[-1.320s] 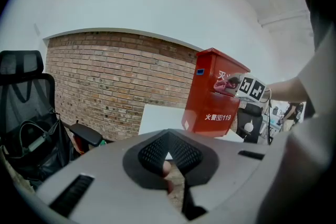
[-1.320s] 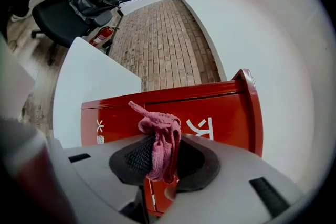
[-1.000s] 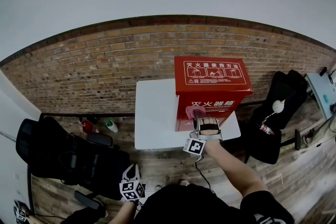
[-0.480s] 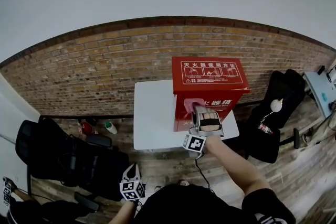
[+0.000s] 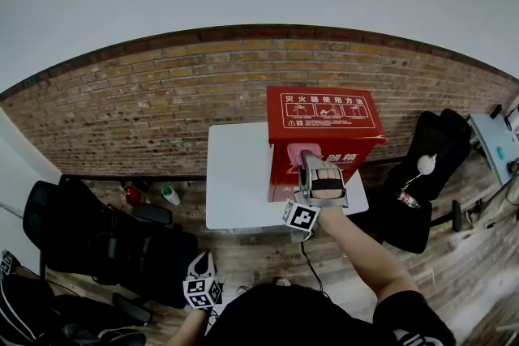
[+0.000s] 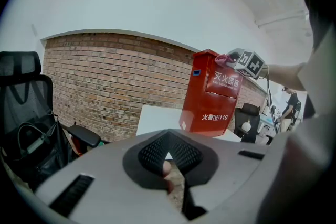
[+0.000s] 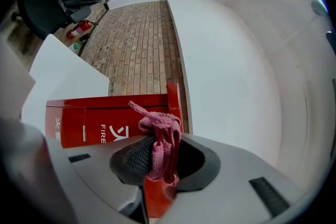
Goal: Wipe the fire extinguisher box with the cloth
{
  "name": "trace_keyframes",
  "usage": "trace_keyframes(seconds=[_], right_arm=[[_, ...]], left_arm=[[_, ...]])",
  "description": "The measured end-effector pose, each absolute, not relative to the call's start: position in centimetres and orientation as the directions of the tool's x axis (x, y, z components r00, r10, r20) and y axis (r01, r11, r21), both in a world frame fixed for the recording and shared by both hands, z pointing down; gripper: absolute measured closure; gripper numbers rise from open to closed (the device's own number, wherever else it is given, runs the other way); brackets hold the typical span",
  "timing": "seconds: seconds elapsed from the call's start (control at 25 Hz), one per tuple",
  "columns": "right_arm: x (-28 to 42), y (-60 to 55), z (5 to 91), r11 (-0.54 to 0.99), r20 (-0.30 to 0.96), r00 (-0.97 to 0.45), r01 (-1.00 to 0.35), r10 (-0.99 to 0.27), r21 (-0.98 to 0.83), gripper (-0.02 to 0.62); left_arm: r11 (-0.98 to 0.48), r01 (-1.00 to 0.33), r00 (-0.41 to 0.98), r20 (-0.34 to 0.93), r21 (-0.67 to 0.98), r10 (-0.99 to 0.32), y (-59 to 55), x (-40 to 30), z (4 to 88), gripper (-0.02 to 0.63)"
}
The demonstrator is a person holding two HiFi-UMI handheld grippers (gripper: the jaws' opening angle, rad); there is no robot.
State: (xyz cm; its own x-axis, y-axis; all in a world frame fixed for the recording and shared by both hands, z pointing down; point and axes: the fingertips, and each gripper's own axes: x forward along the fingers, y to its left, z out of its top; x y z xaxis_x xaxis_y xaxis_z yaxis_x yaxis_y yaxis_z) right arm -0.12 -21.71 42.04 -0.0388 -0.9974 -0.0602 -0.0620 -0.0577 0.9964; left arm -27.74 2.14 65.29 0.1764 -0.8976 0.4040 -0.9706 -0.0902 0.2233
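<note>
Two grippers do different jobs. Nearest, at seven o'clock by the person's body, the left gripper hangs clenched on nothing, out of the way. Further out, at one o'clock, the right gripper squeezes the pink cloth against the top front edge of the red fire extinguisher box, ready to rub. That box stands on the white table by the brick wall.

The right arm stretches forward with the forearm bare. The right hand-held gripper points away from the body, its jaws clamped on a bunched pink cloth. The left hand-held gripper hangs low, close beside the torso, its jaws pressed together.
</note>
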Motion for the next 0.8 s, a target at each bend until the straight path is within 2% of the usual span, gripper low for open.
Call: trace_keyframes(seconds=[0.32, 0.8], right_arm=[[-0.8, -21.5, 41.8, -0.059, -0.062, -0.052, -0.056, -0.997, 0.997, 0.495], [-5.5, -21.2, 41.8, -0.042, -0.048, -0.107, -0.057, -0.993, 0.997, 0.495]], left_arm=[[-0.074, -0.971, 0.164, 0.410, 0.227, -0.897, 2.7, -28.2, 65.6, 0.583], [-0.042, -0.969, 0.142, 0.406, 0.244, -0.903, 3.2, -29.1, 65.7, 0.583]])
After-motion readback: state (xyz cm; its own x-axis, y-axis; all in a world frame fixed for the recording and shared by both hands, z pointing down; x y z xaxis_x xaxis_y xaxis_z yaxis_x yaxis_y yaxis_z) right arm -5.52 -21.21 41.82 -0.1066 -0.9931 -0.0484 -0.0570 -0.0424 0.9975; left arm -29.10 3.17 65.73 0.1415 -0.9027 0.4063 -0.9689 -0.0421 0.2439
